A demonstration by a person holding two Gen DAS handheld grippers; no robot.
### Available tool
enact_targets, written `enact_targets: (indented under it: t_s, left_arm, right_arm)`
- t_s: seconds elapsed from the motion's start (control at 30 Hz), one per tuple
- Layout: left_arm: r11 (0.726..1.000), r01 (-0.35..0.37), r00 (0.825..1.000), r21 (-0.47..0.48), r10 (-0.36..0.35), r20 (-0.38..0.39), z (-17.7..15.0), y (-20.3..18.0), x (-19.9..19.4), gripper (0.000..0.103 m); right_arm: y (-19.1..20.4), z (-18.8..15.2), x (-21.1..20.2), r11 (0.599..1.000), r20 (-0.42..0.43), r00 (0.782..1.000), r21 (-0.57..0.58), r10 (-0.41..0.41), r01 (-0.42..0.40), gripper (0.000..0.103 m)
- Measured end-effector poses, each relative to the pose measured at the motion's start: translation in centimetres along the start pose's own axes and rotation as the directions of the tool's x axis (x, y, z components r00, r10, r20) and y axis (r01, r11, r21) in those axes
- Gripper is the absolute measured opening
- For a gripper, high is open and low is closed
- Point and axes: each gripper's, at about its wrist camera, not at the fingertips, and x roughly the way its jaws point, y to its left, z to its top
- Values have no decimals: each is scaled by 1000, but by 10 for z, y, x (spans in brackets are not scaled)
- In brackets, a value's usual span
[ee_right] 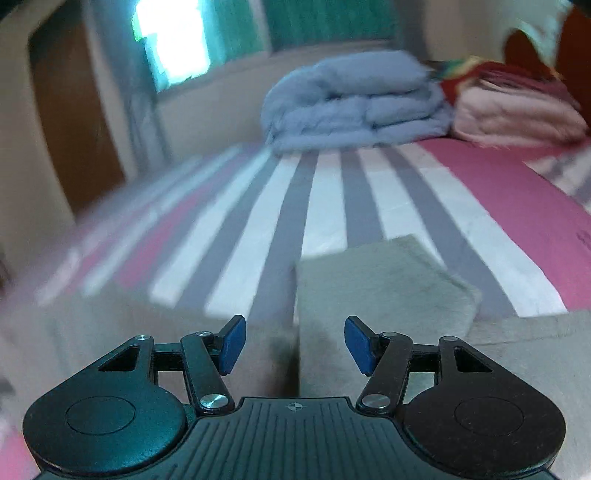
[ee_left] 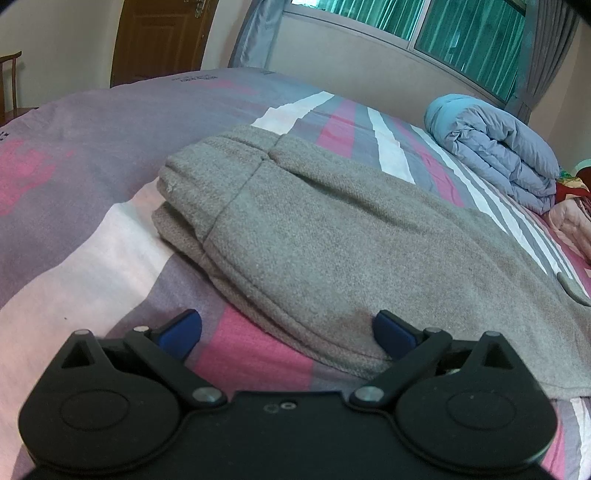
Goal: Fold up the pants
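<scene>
Left wrist view: grey pants are lying on the bed, already folded lengthwise, waistband end pointing toward the far-left part of the bed, the rest running off to the right edge of frame. The bedsheet is showing pink, grey and white stripes. The left gripper is sitting low over the near hem of the pants, jaws standing wide apart and gripping nothing. Its right blue pad is lying against the fabric edge, its left pad is hanging over bare sheet. A folded blue-grey duvet is sitting toward the far-right side of the bed, under the window. A wooden door is showing at far left, a grey curtain at far right.

Right wrist view: frame is motion-blurred. The right gripper is hovering over grey pants fabric, jaws roughly half open, nothing clamped between the 2 blue pads. A squared-off flap of the pants is lying just ahead of the jaws on the striped sheet, with more grey cloth spreading to the left and right near the bottom of the frame. Cannot tell whether the pads are touching the cloth. The blue-grey duvet is sitting at the far end of the bed, with a pink folded blanket just beside it on the right, touching it.
</scene>
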Motion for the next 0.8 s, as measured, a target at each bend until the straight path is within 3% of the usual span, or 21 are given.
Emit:
enact_targets:
  t_s: [0.07, 0.13, 0.17, 0.27, 0.37, 0.43, 0.53, 0.6, 0.7, 0.73, 0.8]
  left_arm:
    - [1000, 0, 1000, 0, 0, -1, 0, 0, 0, 95]
    - [1000, 1, 1000, 0, -1, -1, 0, 0, 0, 95]
    - [1000, 2, 1000, -1, -2, -1, 0, 0, 0, 95]
    - [1000, 2, 1000, -1, -2, 1, -1, 0, 0, 95]
    - [1000, 3, 1000, -1, -3, 7, -2, 0, 0, 95]
    - [1000, 2, 1000, 0, -2, 10, -2, 0, -1, 95]
    - [1000, 2, 1000, 0, -2, 9, -2, 0, -1, 95]
    - [1000, 0, 1000, 1, 0, 8, -2, -1, -1, 95]
    - [1000, -3, 1000, 1, 3, 10, -2, -1, -1, 95]
    - [1000, -4, 1000, 1, 4, 10, -2, -1, -1, 95]
    - [1000, -5, 1000, 1, 5, 12, -3, -2, -1, 95]
  right_arm:
    - [8, -6, 21, 994, -47, 995, -75, -88, 84, 54]
    - [9, -11, 34, 984, -81, 986, -111, -148, 139, 11]
    - [3, -11, 36, 983, -82, 983, -96, -166, 158, 4]
    - [-28, -9, 5, 982, 30, 985, 84, -170, 167, 4]
    - [-69, -20, -46, 938, 138, 964, 294, -229, 181, 4]
    - [-105, -41, -71, 873, 138, 953, 452, -269, 181, 4]
    - [-149, -83, -77, 782, 84, 971, 610, -224, 128, 4]
    - [-161, -104, -74, 756, 72, 983, 649, -167, 81, 4]
    - [-174, -118, -77, 712, 136, 983, 702, -124, -7, 4]
    - [-176, -119, -77, 702, 153, 982, 712, -114, -29, 7]
    - [-182, -120, -74, 682, 173, 977, 730, -121, -44, 34]
